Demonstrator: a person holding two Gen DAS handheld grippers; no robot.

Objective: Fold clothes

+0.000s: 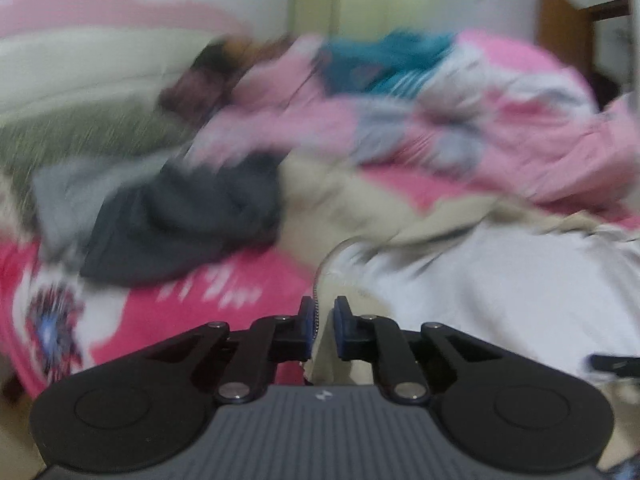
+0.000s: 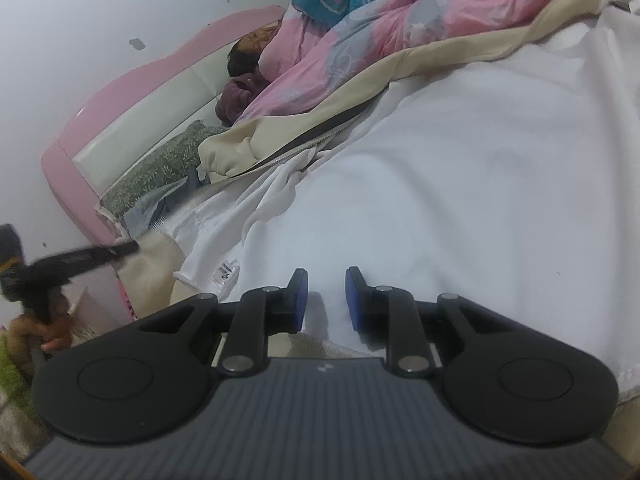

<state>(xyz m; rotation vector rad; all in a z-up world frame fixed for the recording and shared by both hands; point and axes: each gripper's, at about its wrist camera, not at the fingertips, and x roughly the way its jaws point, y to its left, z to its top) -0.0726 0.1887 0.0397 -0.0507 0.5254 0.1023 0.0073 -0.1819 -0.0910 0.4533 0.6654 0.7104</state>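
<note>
My left claw (image 1: 323, 328) pinches the jacket (image 2: 460, 200) zipper edge, right claw (image 2: 326, 300) apart over its near hem; probably mid-fold, next grip hem.

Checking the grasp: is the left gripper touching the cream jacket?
Touching. The left wrist view shows the left gripper pinching the cream jacket edge between its pads.

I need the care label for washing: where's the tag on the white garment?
In the right wrist view, the tag sits at the white garment's lower-left edge, just left of the right gripper's fingers.
</note>
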